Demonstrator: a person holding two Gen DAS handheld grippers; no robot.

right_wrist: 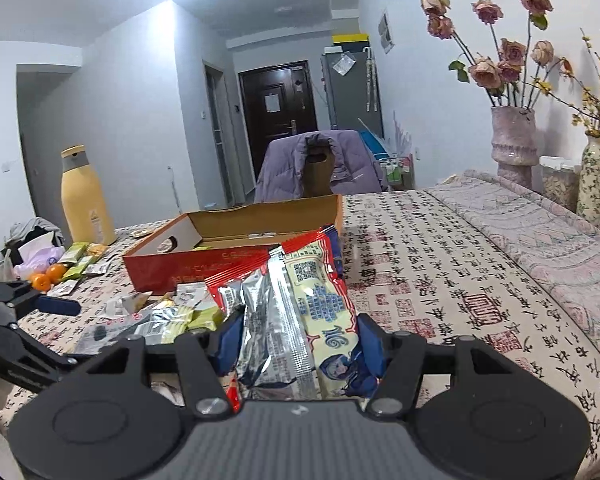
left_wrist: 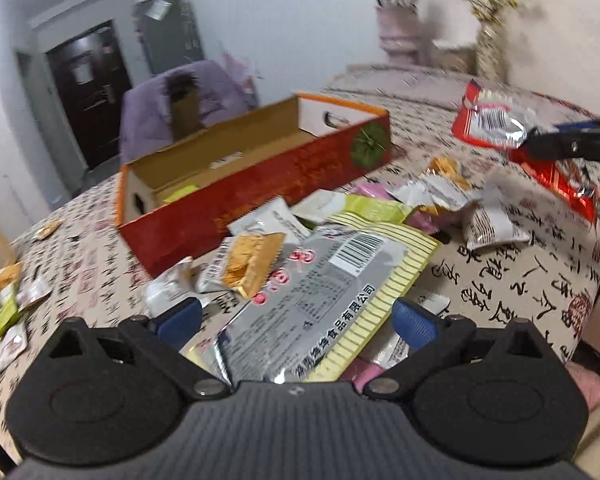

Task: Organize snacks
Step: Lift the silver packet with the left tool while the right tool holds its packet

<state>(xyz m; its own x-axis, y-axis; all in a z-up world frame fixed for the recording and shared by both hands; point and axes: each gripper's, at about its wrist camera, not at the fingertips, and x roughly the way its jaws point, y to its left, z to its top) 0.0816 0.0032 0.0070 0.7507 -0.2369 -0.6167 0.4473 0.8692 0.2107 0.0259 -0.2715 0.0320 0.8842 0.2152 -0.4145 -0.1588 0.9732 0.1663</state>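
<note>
My left gripper is open low over a large silver and yellow snack bag in a pile of small packets; a gold packet lies on the bag. A red cardboard box stands open behind the pile. My right gripper is shut on a red and silver snack bag, held above the table in front of the box. That bag and gripper also show in the left wrist view at the right.
A calligraphy-print cloth covers the table. Two vases with flowers stand at the far right. A yellow bottle, oranges and more packets lie at the left. A chair with a purple coat stands behind the box.
</note>
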